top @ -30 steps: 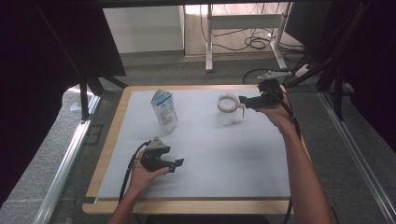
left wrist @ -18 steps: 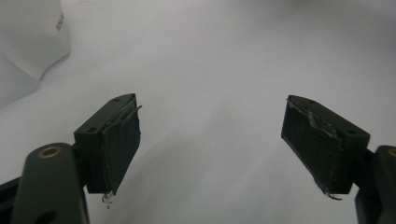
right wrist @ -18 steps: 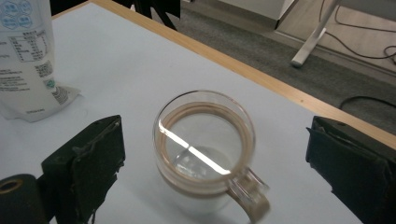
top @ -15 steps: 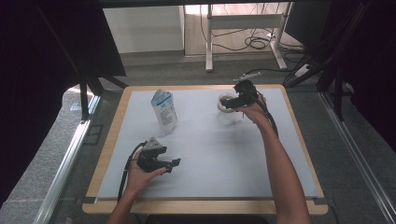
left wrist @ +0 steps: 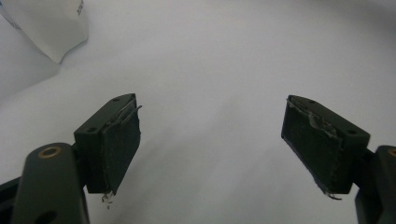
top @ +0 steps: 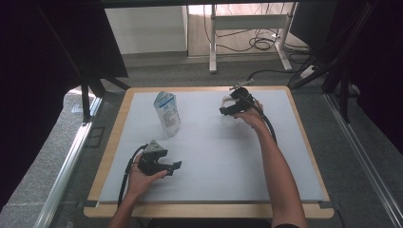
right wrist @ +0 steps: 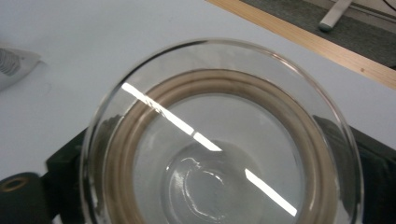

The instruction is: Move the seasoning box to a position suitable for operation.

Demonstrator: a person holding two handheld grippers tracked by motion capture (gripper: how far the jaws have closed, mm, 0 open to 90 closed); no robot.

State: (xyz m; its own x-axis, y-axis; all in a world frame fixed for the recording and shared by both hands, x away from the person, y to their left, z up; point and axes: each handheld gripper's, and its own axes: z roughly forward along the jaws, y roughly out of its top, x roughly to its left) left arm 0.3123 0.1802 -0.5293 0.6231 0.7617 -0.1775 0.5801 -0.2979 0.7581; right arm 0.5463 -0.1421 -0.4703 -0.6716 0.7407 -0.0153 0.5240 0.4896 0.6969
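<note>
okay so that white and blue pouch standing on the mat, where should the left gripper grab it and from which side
Grip the pouch near its flat upper part, coming from the near side with the open left gripper. It stands upright, narrow at the top and wider at the base, so the fingers can span it there.

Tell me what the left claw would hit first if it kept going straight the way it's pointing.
Probably nothing soon. The left claw points across bare white table, open; the pouch sits off to its left, outside that line. Depth is hard to judge.

Blue print on white pouch (top: 167, 114), perhaps lettering, too small to read.
</note>
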